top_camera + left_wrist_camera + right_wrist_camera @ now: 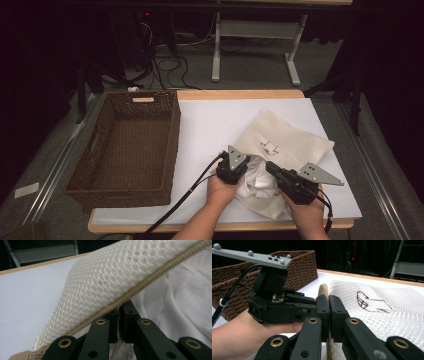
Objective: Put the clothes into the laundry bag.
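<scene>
1. The wicker basket (125, 145) stood at the left of the table, just beside the white sheet (215, 125); its near corner was lost in shadow.
2. The left gripper (239, 165) had its jaws together, clamped on the zipped edge of the mesh bag (280, 140); the pads themselves were hidden under the zipper (140, 287) in the left gripper view.
3. White cloth (257, 182) bulged from the bag's mouth between the two grippers; what kind of cloth it was could not be made out.
4. The right gripper (272, 170) was clamped on the bag's edge too, the mesh running between its closed jaws in the right gripper view.
5. The bag lay right of centre on the sheet, a small dark drawing (269, 147) on its top.
6. Behind the table, cables (170, 65) and a white stand (255, 55) sat on grey floor; the rest of the room was dark.
</scene>
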The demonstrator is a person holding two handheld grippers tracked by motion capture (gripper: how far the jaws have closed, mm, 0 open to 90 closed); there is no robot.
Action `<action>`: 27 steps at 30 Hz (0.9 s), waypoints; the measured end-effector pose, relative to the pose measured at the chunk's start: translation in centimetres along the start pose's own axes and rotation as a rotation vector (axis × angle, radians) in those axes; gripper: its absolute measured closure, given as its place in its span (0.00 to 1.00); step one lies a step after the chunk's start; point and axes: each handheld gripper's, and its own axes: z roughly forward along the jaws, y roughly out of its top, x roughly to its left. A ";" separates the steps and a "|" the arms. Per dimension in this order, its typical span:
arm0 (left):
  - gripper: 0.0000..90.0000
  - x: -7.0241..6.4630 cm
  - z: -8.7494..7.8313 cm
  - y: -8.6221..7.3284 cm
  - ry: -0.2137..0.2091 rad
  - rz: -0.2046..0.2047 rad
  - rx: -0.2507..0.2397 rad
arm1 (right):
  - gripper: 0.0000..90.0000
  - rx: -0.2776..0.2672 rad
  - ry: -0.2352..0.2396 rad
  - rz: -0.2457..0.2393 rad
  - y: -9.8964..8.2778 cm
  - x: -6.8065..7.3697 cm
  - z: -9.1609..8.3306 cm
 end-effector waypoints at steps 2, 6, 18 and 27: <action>0.89 0.0 -0.6 -0.5 -0.019 -0.001 -0.019 | 0.98 -0.001 0.007 0.003 0.0 -0.1 -0.1; 0.70 0.2 -2.3 -1.4 -0.044 -0.023 -0.051 | 0.98 0.002 0.004 -0.002 0.0 0.0 0.0; 0.40 -0.2 -7.2 -3.9 -0.107 -0.029 -0.077 | 0.98 0.007 -0.005 -0.014 0.0 0.2 -0.1; 0.33 -1.8 -6.0 -4.9 -0.168 0.012 0.062 | 0.98 0.009 -0.004 -0.016 0.0 0.2 0.0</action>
